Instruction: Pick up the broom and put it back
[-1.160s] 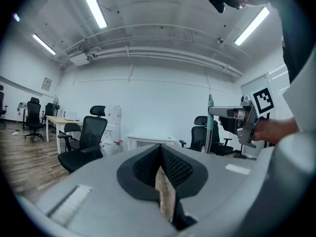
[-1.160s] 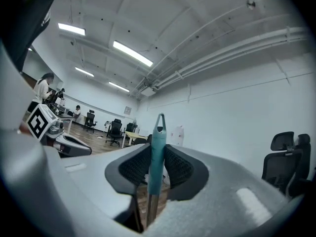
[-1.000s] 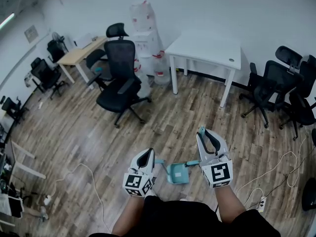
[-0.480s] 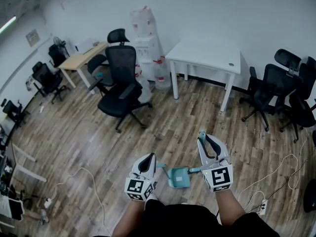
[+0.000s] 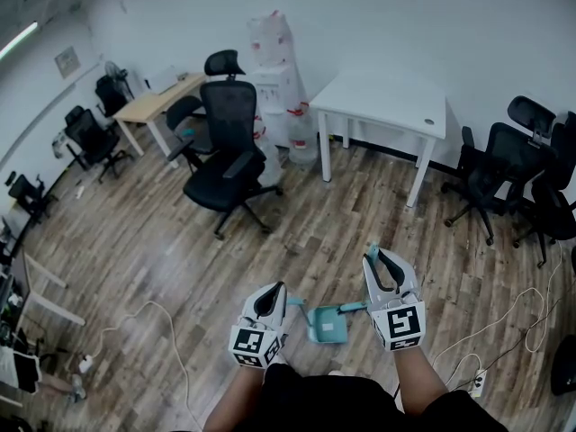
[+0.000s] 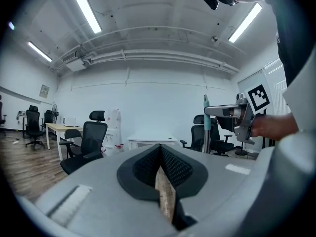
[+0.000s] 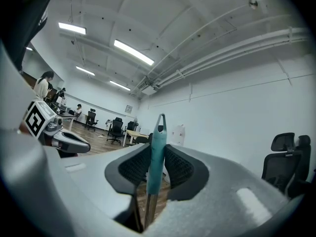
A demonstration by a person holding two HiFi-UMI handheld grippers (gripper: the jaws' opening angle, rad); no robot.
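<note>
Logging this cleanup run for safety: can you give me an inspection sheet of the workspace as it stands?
Surface: wood-plank floor.
Job's things: broom, teal handle upright between the right fingers.
Clutter: wrapped white stack by the wall.
Grippers: left gripper shut, empty; right gripper shut on broom.
Cables: white cable on floor at left; power strip with cables at right.
Surroundings: white table, office chairs.
</note>
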